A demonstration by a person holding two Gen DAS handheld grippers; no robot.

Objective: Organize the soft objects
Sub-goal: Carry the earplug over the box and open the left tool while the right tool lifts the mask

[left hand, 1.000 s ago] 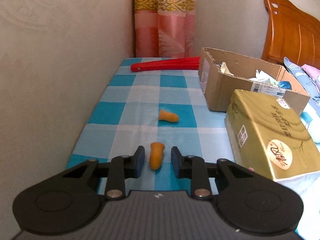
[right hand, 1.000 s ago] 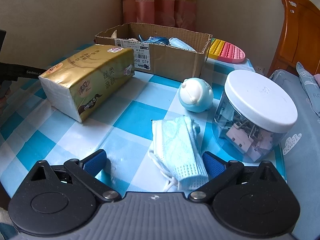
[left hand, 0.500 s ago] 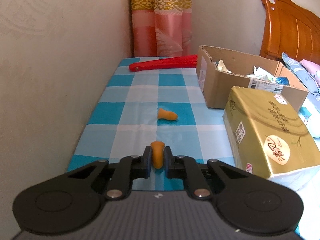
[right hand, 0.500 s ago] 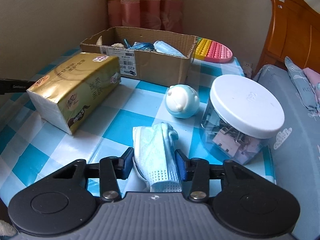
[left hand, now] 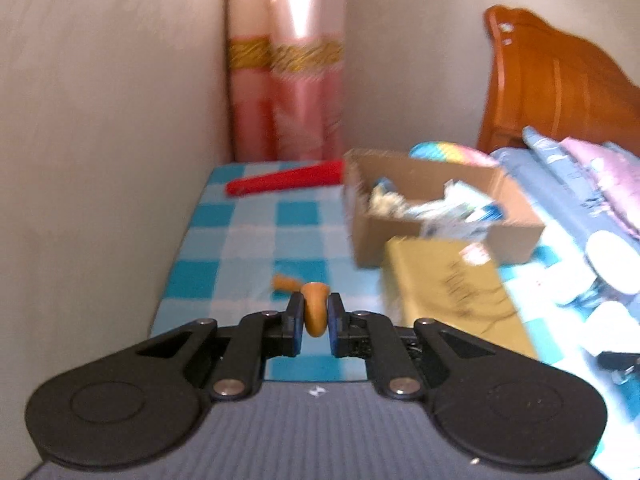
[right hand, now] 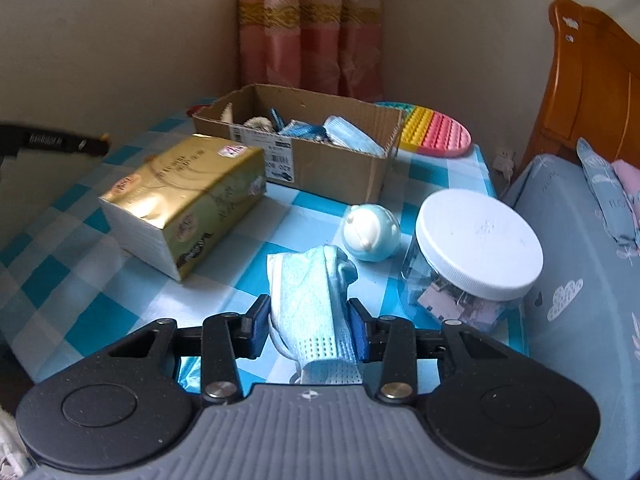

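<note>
My left gripper (left hand: 314, 315) is shut on an orange foam earplug (left hand: 314, 307), lifted off the blue checked tablecloth (left hand: 256, 236). A second orange earplug (left hand: 285, 282) lies on the cloth just beyond it. My right gripper (right hand: 311, 322) is shut on a light blue face mask (right hand: 312, 292), bunched between the blue pads and raised above the cloth. An open cardboard box (right hand: 320, 160) with masks and other small items stands at the back of the table; it also shows in the left wrist view as the box (left hand: 436, 236).
A gold tissue pack (right hand: 180, 196) lies left of centre. A round blue toy (right hand: 372, 232) and a clear jar with a white lid (right hand: 476, 240) stand to the right. A red fan (left hand: 284, 180), a rainbow pop mat (right hand: 434, 132), the wall and a bed border the table.
Both grippers closed: the left on the earplug, the right on the mask. Both then rose, lifting their objects off the cloth, and the views now sit higher above the table.
</note>
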